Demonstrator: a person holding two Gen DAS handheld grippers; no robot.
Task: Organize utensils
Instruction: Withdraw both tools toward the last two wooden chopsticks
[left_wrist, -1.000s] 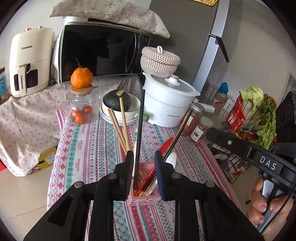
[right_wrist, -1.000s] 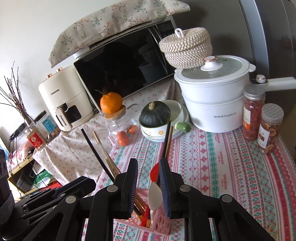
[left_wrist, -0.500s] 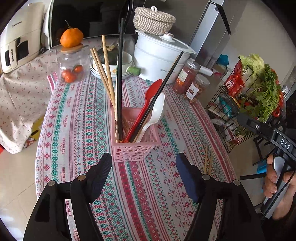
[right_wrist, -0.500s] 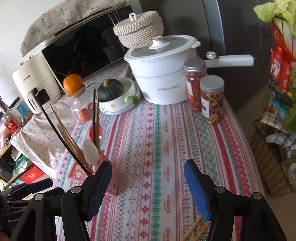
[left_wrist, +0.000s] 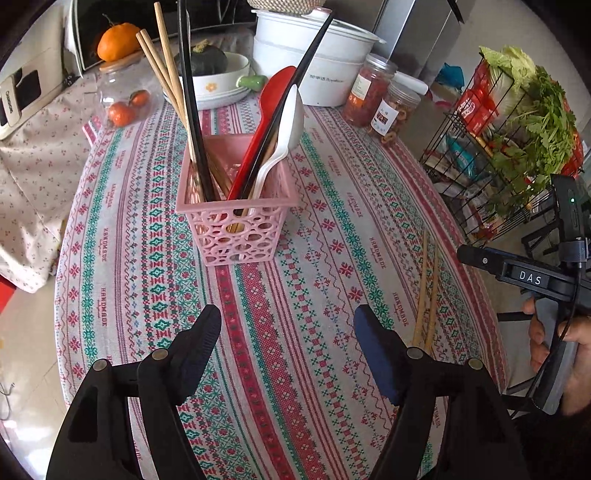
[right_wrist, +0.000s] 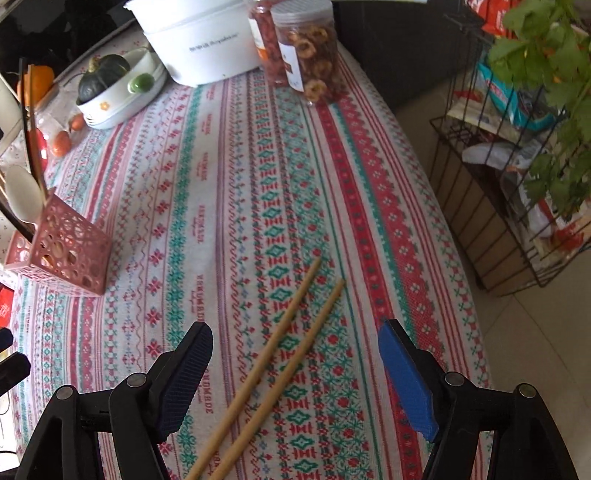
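Note:
A pink openwork basket (left_wrist: 236, 236) stands on the patterned tablecloth. It holds wooden chopsticks (left_wrist: 162, 70), black chopsticks (left_wrist: 192, 110), a red spoon (left_wrist: 273, 99) and a white spoon (left_wrist: 291, 122). My left gripper (left_wrist: 287, 321) is open, nearer than the basket and pointing steeply down, with nothing between its fingers. Two loose wooden chopsticks (right_wrist: 281, 325) lie side by side near the table's right edge. My right gripper (right_wrist: 295, 332) hangs over them with its jaws opening and its pads clear of them. The basket (right_wrist: 70, 254) sits at the left of that view.
A white pot (left_wrist: 314, 66), two snack jars (left_wrist: 391, 110), a bowl with a dark squash (left_wrist: 218, 74) and a glass jar (left_wrist: 122, 96) topped by an orange stand at the back. A wire rack (right_wrist: 498, 206) with greens stands off the table's right edge. A hand (left_wrist: 576, 350) holds the other gripper's handle.
Both grippers were nearly shut among the utensils in the basket; both have opened wide, drawn back and tipped down. The right one has swung right, over the loose chopsticks.

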